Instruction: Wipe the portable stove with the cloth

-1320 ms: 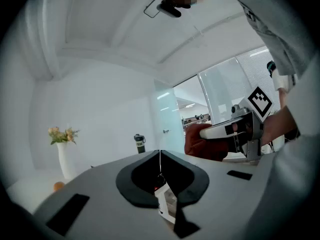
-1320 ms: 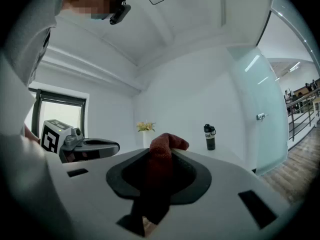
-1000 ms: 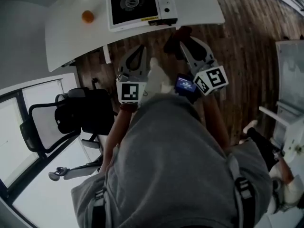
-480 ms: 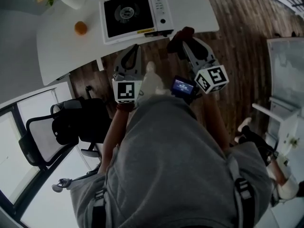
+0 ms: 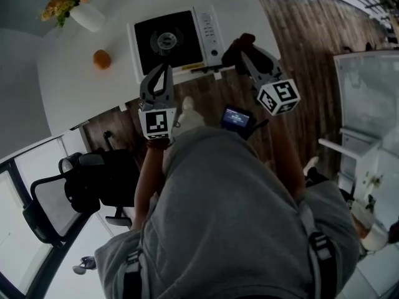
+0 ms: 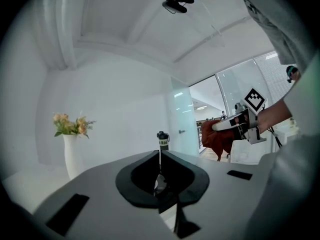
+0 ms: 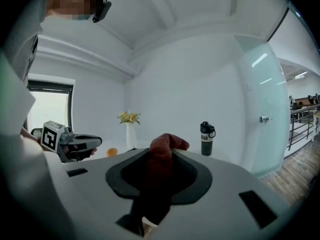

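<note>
The portable stove point(image 5: 168, 39), white with a black top and a round burner, sits on the white table point(image 5: 75, 86). In the head view my left gripper point(image 5: 164, 69) overlaps the stove's near edge; its jaws are shut with nothing between them point(image 6: 160, 165). My right gripper point(image 5: 242, 50) is at the stove's near right corner, shut on a dark red cloth point(image 7: 162, 151). The bunched cloth point(image 5: 235, 47) sticks out past the jaws. Each gripper view shows the other gripper: the right one with the cloth point(image 6: 216, 136), and the left one point(image 7: 75, 144).
An orange point(image 5: 101, 59) lies left of the stove, and a vase of flowers point(image 5: 78, 8) stands at the table's far left. A dark bottle point(image 7: 206, 138) stands on the table. A black office chair point(image 5: 81, 185) is below left on the wooden floor.
Both grippers and the person have moved towards the table. The stove has come nearer in the head view, and the left jaws now overlap its front edge. The cloth stays in the right gripper.
</note>
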`<state>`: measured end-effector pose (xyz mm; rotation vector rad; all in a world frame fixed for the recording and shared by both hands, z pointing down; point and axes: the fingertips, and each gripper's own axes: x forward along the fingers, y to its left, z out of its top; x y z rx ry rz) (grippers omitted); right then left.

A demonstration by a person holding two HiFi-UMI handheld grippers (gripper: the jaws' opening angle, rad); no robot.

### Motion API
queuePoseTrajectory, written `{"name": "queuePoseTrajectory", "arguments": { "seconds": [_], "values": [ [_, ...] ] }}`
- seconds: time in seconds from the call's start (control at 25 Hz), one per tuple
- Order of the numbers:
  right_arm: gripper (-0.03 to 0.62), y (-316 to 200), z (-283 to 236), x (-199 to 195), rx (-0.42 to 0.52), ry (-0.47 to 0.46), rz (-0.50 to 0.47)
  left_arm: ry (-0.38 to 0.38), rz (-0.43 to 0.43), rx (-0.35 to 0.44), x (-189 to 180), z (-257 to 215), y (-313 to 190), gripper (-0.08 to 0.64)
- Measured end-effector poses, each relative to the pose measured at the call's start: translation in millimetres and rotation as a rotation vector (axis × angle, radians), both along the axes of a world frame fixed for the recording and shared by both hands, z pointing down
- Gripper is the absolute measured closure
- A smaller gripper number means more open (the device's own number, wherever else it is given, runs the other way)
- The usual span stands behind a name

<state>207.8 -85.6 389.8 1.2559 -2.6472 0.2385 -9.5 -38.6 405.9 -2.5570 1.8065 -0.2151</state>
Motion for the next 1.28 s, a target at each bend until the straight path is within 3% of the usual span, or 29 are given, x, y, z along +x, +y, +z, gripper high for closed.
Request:
{"name": "queuePoseTrajectory", "arguments": {
  "seconds": [0.36,0.68,0.8,1.0,1.28],
  "values": [
    [0.479,-89,-12,-21,0.028,0.044,0.017,0.036,-0.032,-0.024,-64,25,-34,0.526],
    [0.479,-150,13,-44,-0.006,0.1,-0.067,0.028,0.044,-0.124,-71,51,-35,0.525],
    [0.477,-172,36,-44,-0.038,0.11,-0.094,0.02,0.032,-0.142,-71,60,-38,0.525],
    [0.476,-207,77,-59,-0.087,0.101,-0.149,0.086,0.0,-0.192,-79,76,-48,0.486],
    [0.472,-229,115,-60,-0.18,0.099,-0.152,0.054,0.015,-0.208,-78,88,-41,0.446]
  ]
}}
